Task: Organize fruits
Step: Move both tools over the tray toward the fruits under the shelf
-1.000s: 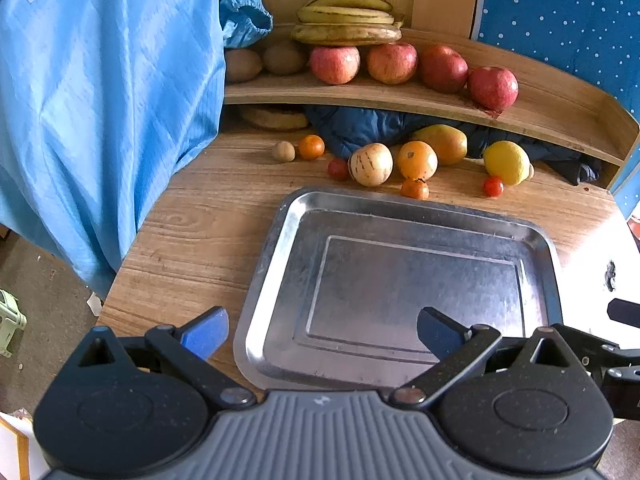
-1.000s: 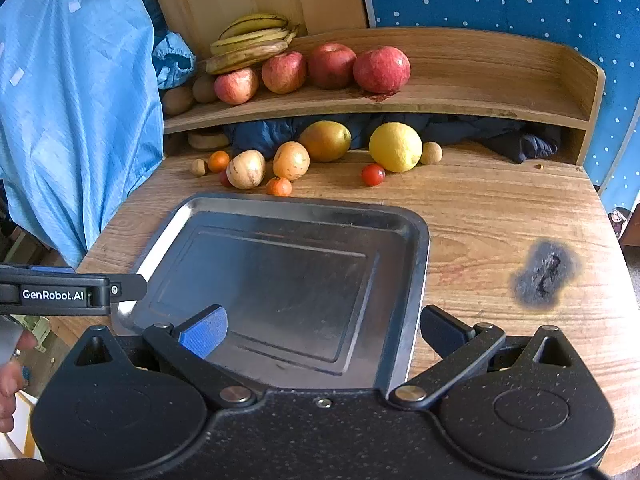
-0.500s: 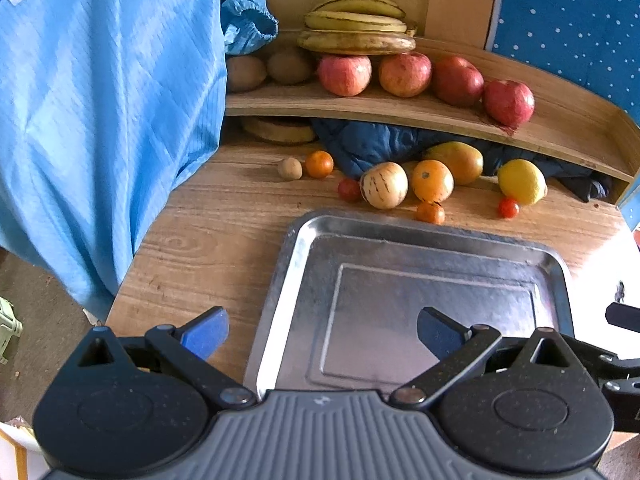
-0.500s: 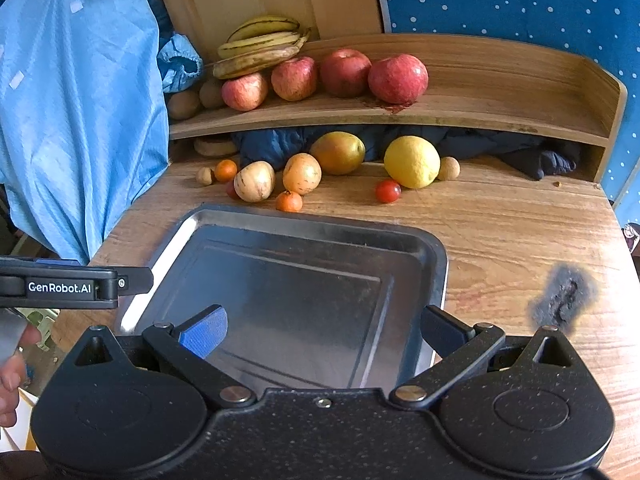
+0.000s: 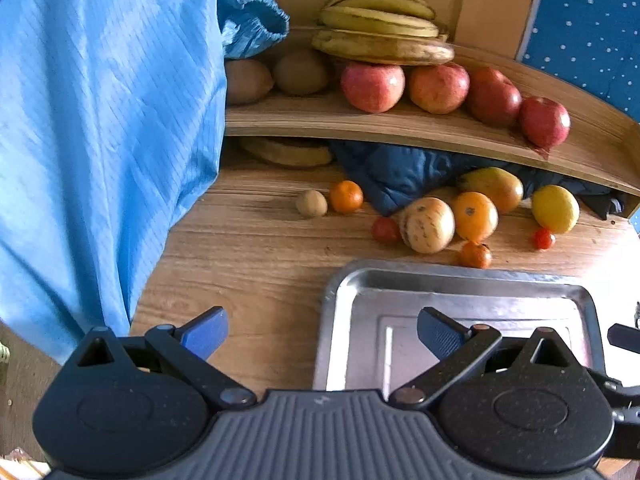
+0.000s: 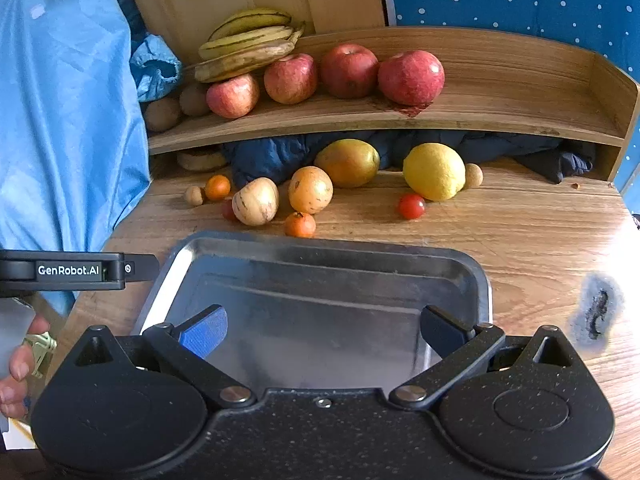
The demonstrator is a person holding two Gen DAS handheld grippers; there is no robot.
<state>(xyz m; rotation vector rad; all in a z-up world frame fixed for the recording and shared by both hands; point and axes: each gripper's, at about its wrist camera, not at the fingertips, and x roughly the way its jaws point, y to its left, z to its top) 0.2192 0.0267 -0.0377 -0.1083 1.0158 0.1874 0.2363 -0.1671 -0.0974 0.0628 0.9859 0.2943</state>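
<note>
An empty metal tray lies on the wooden table. Behind it sit loose fruits: a striped pale melon, an orange, a mango, a lemon, small tangerines and cherry tomatoes. My left gripper is open, straddling the tray's left rim. Over the tray's near part my right gripper is open too. Neither holds anything.
A wooden shelf at the back carries several apples, bananas and kiwis. Blue cloth hangs at the left, dark fabric lies under the shelf. A burn mark is on the table's right. A hand shows at lower left.
Both grippers have drawn back and the left one has shifted left, so the tray sits lower and further right in its view. Both stay open.
</note>
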